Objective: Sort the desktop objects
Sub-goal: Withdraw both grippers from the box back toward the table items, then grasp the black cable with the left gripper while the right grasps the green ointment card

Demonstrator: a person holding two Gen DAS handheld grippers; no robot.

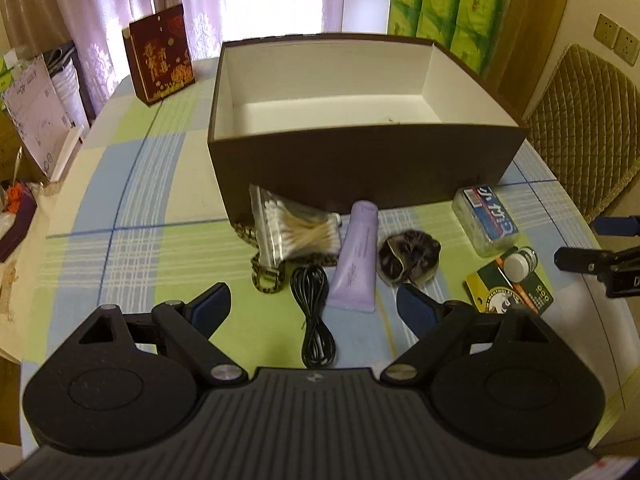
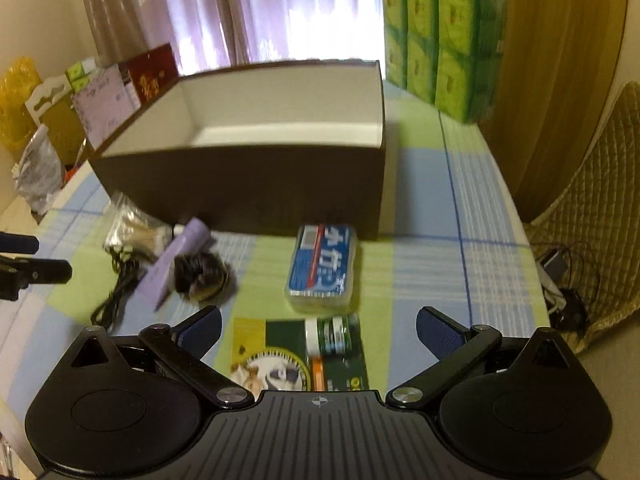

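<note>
On a checked worktop (image 1: 132,208), the left gripper (image 1: 310,306) hovers with its fingers (image 1: 210,308) spread wide and empty, a coiled black cable (image 1: 316,320) lying between them and a bag of cotton swabs (image 1: 296,226) just beyond. A lilac tube (image 1: 356,260) and a dark scrunchie (image 1: 408,256) sit ahead of its right finger. The row lies along the near wall of an open, empty brown box (image 1: 360,168), apparently the bin they are meant for. The right gripper (image 2: 318,334), also open and empty, hangs over a small white bottle (image 2: 330,334) on a green card (image 2: 280,360), a blue-labelled pack (image 2: 322,270) beyond. Only the left view shows a leopard-print band (image 1: 268,278) under the swabs; only the right shows cables beside the chair (image 2: 596,216).
</note>
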